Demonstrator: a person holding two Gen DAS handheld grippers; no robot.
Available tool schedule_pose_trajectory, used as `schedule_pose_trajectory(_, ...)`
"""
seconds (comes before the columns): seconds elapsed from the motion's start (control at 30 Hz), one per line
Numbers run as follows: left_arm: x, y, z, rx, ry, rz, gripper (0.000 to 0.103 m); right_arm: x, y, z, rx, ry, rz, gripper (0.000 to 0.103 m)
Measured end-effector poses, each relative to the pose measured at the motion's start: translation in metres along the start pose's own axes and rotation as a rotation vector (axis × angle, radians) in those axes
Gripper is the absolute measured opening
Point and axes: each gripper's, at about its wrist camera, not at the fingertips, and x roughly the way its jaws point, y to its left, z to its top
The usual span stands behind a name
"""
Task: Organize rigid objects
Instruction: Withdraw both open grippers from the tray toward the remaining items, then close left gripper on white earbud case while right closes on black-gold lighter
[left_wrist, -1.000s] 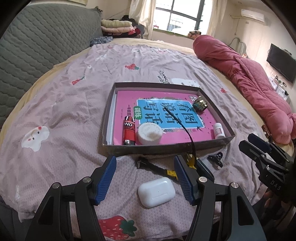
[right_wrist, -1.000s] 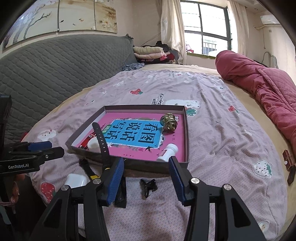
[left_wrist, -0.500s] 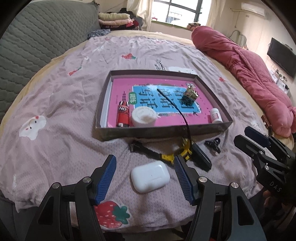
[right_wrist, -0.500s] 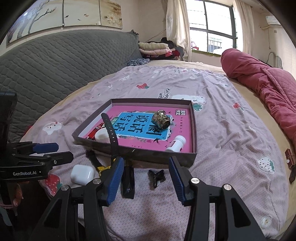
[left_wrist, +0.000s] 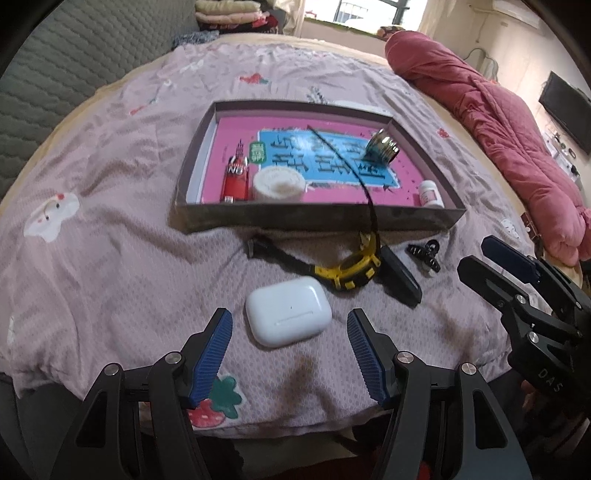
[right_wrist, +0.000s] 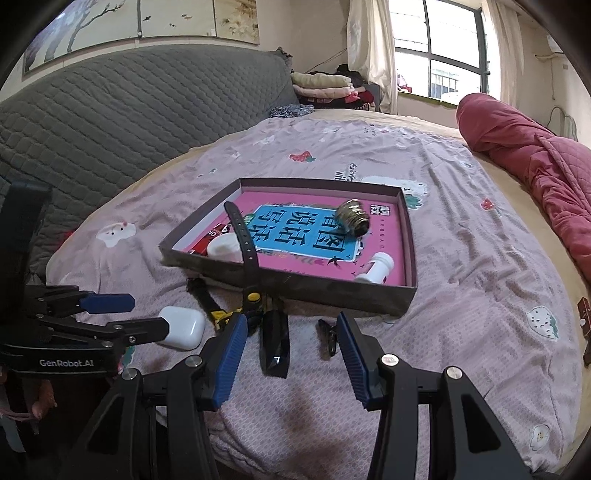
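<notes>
The white earbud case (left_wrist: 289, 312) lies flat on the bedspread (left_wrist: 110, 258) just ahead of the left gripper (left_wrist: 290, 356), between the lines of its two blue pads; its long axis runs across the gripper's line, tilted a little, with the lid seam toward the gripper. The left gripper's jaws stand wide apart and hold nothing; the pads do not touch the case.

Beyond the case and slightly to the right lies a yellow-and-black watch (left_wrist: 351, 266); one strap rises over the near wall of the shallow grey box (left_wrist: 314, 218) and reaches into it. Just right of the watch a black bar-shaped object (left_wrist: 400, 275) lies with its long axis pointing diagonally away, and a small black clip (left_wrist: 424, 254) sits further right.

The box holds a pink and blue book (left_wrist: 332, 162) flat on its floor, and on it a red lighter (left_wrist: 236, 177), a round white jar (left_wrist: 279, 182), a metal bulb base (left_wrist: 382, 147) and a small white bottle (left_wrist: 430, 192) in the far right corner.

The right gripper (right_wrist: 290, 349) is also spread open and empty, the black bar (right_wrist: 274, 341) and clip (right_wrist: 328, 334) just ahead between its pads.
</notes>
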Motion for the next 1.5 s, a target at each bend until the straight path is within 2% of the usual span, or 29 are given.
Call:
schedule_pose_trajectory(0.5,0.012,-0.005,-0.005,-0.007,0.034,0.015,0.066,0.013,0.009,-0.006,-0.029,0.061,0.033,0.050)
schedule_pose_trajectory(0.9,0.021,-0.004,-0.002,-0.048,0.051,-0.004,0.066,0.022,0.012,-0.007,-0.040,0.083,0.041,0.050)
schedule_pose_trajectory(1.5,0.046,-0.004,0.007,-0.112,0.088,0.061,0.066,0.048,0.023,-0.012,-0.089,0.127,0.032,0.050)
